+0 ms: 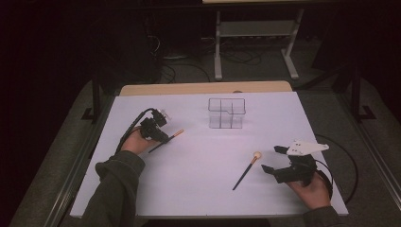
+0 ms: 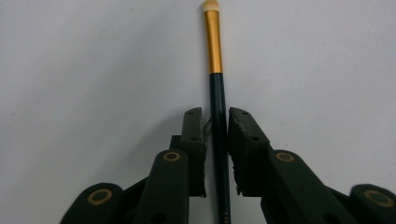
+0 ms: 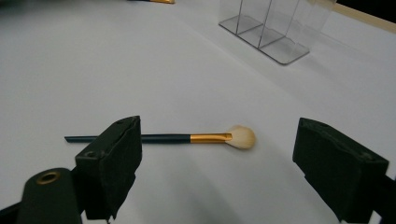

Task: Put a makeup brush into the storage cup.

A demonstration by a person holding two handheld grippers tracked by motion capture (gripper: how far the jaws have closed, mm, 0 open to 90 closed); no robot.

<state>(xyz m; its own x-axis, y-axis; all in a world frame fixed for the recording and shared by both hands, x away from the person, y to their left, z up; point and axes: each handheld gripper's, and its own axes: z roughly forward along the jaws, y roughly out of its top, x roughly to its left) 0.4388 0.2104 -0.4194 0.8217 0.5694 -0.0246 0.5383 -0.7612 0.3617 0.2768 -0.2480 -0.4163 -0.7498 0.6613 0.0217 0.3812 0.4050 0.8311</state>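
My left gripper is at the table's left, shut on the dark handle of a thin eye brush. The brush's gold ferrule and small pale tip point away from the jaws. At the right, my right gripper has its jaws wide apart and holds nothing. A second brush, with a fluffy cream head, lies flat on the table just ahead of those jaws and does not touch them. A clear divided organizer stands upright at the back centre.
The white table top has a wooden strip along its far edge. A black cable loops off the right gripper near the table's right edge. A metal frame stands on the dark floor beyond the table.
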